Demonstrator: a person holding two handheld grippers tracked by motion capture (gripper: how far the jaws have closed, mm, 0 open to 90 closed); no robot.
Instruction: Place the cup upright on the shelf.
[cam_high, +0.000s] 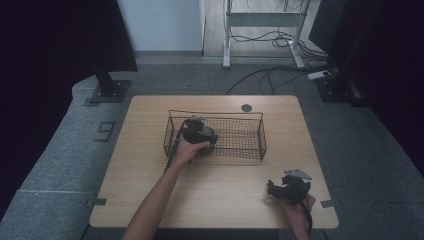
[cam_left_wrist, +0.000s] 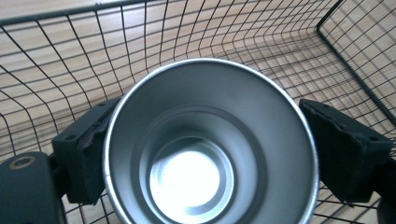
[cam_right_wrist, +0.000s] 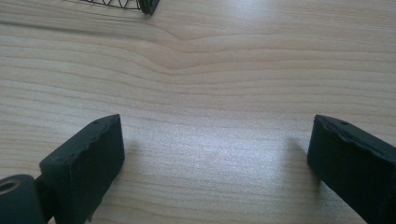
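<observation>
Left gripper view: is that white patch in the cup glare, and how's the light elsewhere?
Left gripper view: yes, glare on the cup bottom, and the basket wires bow from lens distortion. High view: dim, dark edges. Right gripper view: soft sheen on the table.

From the high view we look forward and down on the whole wooden bench (cam_high: 150, 195), with the wire basket (cam_high: 250, 148) near its middle and the grey floor beyond, all seen from well off. In the left gripper view we ride very close inside that same basket (cam_left_wrist: 70, 56), facing along the gripper's own fingers (cam_left_wrist: 348, 144) into the open mouth of a metal cup (cam_left_wrist: 210, 154). In the right gripper view we sit low and close over the bench (cam_right_wrist: 210, 79), looking along it toward a corner of the basket (cam_right_wrist: 140, 5) at the top edge, a part shared with the high view.
</observation>
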